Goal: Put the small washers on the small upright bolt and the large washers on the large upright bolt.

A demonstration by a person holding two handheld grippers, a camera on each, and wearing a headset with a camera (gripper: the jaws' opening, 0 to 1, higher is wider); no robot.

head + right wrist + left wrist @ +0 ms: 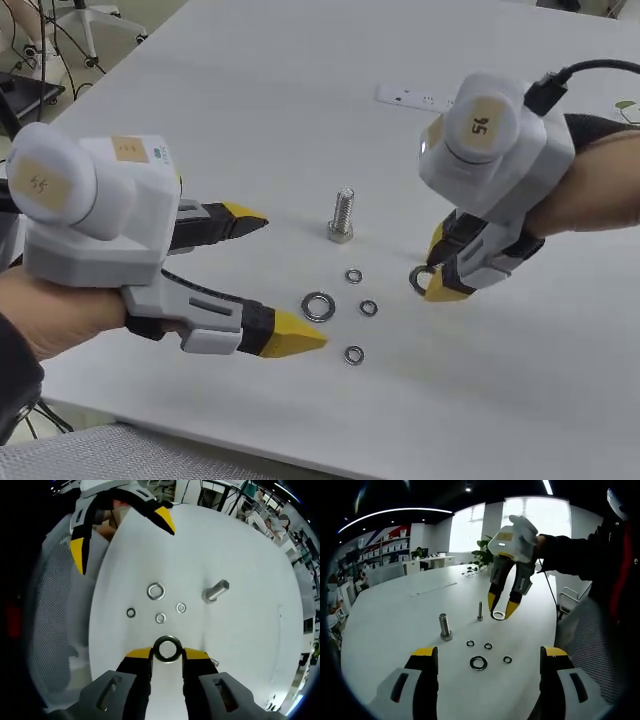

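Right gripper [437, 283] is clamped on a large washer [167, 638]. It pinches the washer by the rim, which leaves the hole free and facing out ahead of the jaws, the way I'd want it for dropping over a thread. It hangs low over the white table [250, 100], to the right of the large upright bolt [342, 215]; in the left gripper view the small upright bolt [480, 611] stands close beside it. Left gripper [288, 278] hovers with its jaws spread wide and nothing between them, near the loose pieces but clear of the carrying path. A second large washer [318, 306] and three small washers [353, 276] lie flat in front of the large bolt, none threaded yet. I judge the held washer must now travel left to the large bolt, not the nearer small one.
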